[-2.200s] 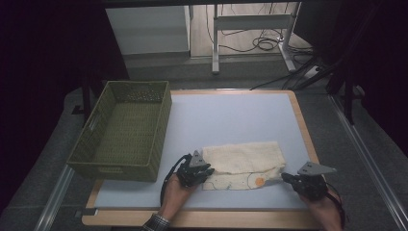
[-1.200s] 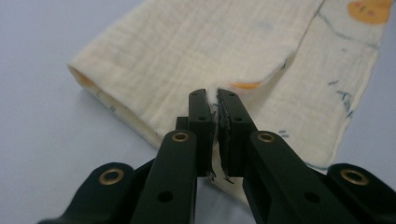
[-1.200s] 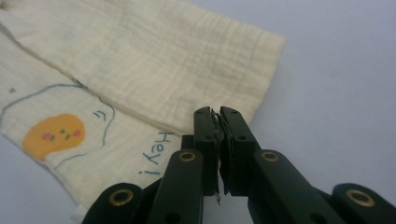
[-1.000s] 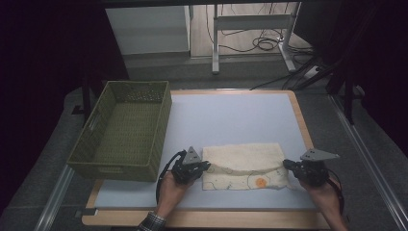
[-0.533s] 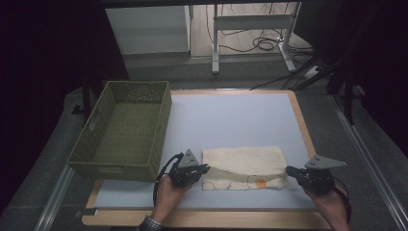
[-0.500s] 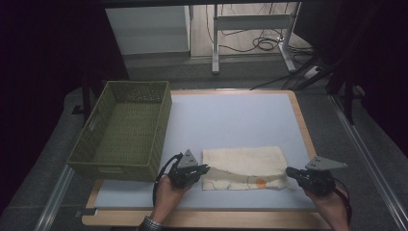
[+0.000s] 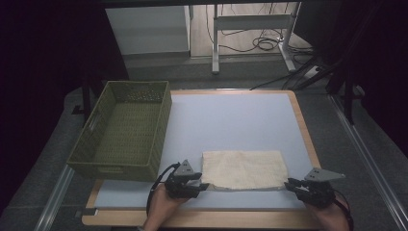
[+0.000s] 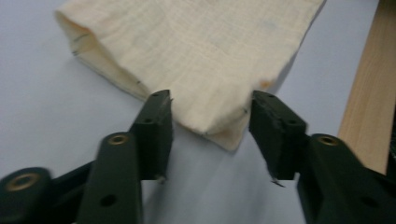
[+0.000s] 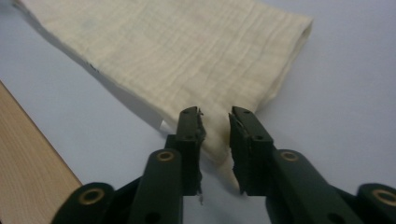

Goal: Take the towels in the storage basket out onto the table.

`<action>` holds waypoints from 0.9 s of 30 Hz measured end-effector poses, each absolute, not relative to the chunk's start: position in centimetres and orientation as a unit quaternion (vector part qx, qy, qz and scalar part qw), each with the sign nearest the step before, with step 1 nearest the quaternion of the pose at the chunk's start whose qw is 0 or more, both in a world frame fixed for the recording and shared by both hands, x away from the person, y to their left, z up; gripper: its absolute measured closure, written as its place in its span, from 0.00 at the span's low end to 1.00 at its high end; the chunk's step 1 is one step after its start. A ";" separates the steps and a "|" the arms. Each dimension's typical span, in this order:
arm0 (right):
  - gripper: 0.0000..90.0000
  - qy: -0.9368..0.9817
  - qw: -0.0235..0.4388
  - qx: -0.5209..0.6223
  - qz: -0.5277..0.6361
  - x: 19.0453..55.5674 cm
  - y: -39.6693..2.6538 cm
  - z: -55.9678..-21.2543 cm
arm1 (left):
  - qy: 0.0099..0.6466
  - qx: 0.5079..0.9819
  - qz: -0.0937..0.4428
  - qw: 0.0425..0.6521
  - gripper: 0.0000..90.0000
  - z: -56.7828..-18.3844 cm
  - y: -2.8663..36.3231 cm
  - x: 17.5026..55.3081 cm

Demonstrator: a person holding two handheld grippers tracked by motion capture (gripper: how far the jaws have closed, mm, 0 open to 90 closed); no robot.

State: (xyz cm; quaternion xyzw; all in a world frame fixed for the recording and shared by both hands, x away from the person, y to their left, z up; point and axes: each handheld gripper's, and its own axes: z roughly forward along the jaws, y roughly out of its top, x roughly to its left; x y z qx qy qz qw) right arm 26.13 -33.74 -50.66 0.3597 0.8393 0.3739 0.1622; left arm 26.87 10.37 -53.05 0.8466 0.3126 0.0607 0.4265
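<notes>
A cream cloth (image 7: pixel 243 169) lies folded into a flat rectangle on the pale blue mat (image 7: pixel 231 120), near the front edge. My left gripper (image 7: pixel 204 186) is at its near left corner. In the left gripper view the cloth (image 8: pixel 196 46) has that corner lying loose between the jaws of the left gripper (image 8: pixel 211 95), which have just been opening and stand wide. My right gripper (image 7: pixel 288 184) is at the near right corner. The right gripper (image 9: pixel 214 112) has also just been opening, and a narrow gap shows on each side of the cloth (image 9: pixel 177 51) corner.
A green woven basket (image 7: pixel 122 130) stands empty along the mat's left side. The table's wooden rim (image 7: pixel 192 219) runs close behind both hands. Beyond the table are a desk frame and cables on the floor.
Both grippers have drawn back toward the front edge and let go of the cloth corners. The cloth, rumpled before with an orange mark showing, now lies flat and folded.
</notes>
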 end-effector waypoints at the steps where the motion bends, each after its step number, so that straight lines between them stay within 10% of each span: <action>1: 0.77 0.838 0.166 0.359 0.377 26.1 -33.8 -50.4 | 0.314 0.844 0.062 0.431 0.48 -52.8 10.7 26.8; 7: 0.73 0.829 0.190 0.362 0.382 27.1 -34.2 -48.7 | 0.335 0.826 0.081 0.445 0.43 -51.7 11.5 27.2; 27: 0.71 0.822 0.181 0.410 0.352 37.7 -31.8 -51.4 | 0.400 0.832 0.115 0.366 0.73 -53.5 7.3 37.3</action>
